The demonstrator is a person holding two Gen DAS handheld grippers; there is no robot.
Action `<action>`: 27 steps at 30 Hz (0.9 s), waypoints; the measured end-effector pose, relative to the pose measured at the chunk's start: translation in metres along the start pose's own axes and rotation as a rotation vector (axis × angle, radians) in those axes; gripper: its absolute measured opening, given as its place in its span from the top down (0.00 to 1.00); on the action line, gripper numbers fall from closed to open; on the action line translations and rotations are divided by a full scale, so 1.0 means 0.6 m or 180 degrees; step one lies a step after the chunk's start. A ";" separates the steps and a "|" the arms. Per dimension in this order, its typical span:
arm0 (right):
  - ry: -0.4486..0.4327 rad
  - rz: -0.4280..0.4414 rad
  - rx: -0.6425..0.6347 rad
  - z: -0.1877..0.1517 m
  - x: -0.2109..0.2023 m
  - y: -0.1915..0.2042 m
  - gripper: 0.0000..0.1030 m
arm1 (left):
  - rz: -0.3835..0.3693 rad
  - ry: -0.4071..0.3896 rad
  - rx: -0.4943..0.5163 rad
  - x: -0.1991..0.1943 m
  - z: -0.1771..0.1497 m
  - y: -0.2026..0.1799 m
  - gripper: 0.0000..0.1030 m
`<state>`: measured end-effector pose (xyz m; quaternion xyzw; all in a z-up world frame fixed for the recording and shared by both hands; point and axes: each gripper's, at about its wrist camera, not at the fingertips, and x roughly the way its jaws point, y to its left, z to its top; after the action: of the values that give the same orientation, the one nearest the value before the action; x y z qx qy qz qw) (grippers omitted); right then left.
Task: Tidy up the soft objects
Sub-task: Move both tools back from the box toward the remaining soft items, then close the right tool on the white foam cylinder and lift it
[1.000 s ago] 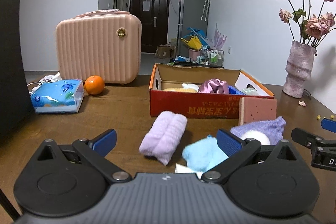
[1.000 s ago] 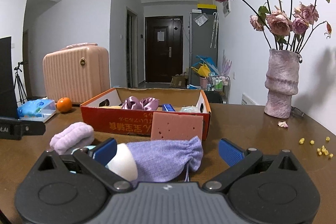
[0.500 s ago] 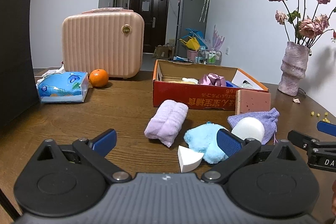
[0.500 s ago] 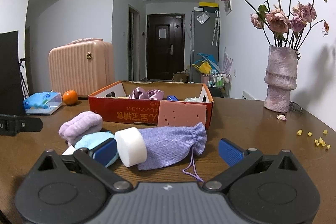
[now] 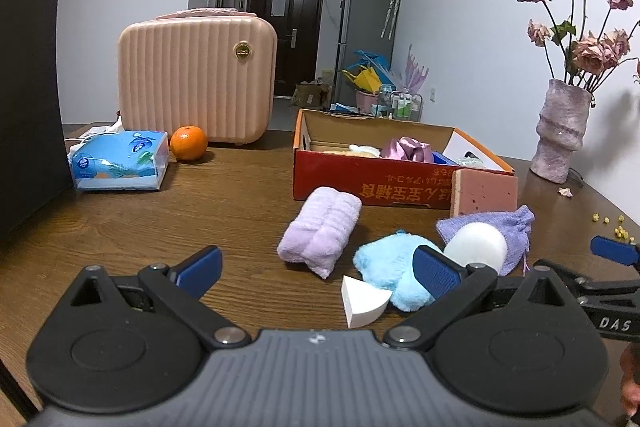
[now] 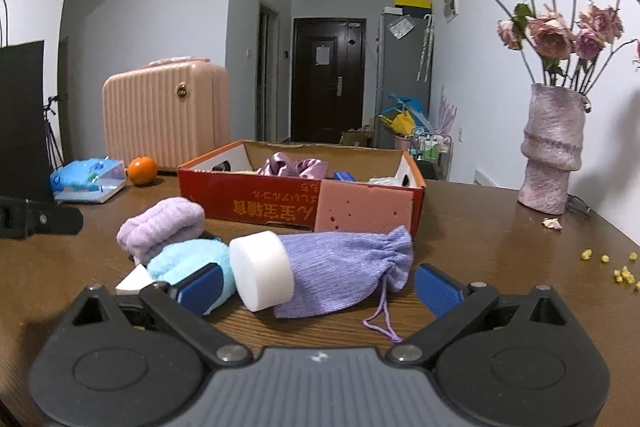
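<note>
A rolled lilac towel [image 5: 320,235] [image 6: 160,223], a fluffy light-blue puff [image 5: 394,267] [image 6: 192,263], a white wedge sponge [image 5: 362,301], a white foam cylinder [image 6: 264,275] [image 5: 476,247] and a purple drawstring pouch [image 6: 344,267] [image 5: 508,231] lie in front of the red cardboard box [image 5: 360,183] [image 6: 256,203]. A pink sponge block [image 6: 366,207] [image 5: 482,193] leans on the box front. Satin cloth [image 6: 292,163] lies inside. My left gripper [image 5: 316,269] stands open, low before the towel and puff. My right gripper [image 6: 320,285] is open before the cylinder and pouch.
A pink ribbed case [image 5: 196,79], an orange [image 5: 189,143] and a blue tissue pack [image 5: 120,161] sit at the back left. A black panel [image 5: 28,99] stands at the far left. A vase of dried roses [image 6: 550,155] is at the right, with yellow crumbs [image 6: 616,267] nearby.
Both grippers have pulled back and risen from the pile, so the wedge sponge and whole cylinder now show. Both stay open; no object has moved.
</note>
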<state>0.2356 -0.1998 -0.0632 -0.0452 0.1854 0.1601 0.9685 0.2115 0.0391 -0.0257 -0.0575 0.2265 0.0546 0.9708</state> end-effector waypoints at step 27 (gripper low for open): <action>0.0451 0.0368 -0.0134 0.015 0.143 0.046 0.59 | 0.0125 0.0137 -0.0125 0.030 0.006 0.058 0.00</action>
<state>0.3052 -0.1472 -0.0875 -0.0660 0.2523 0.2160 0.9409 0.2243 0.0756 -0.0336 -0.0732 0.2474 0.0768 0.9631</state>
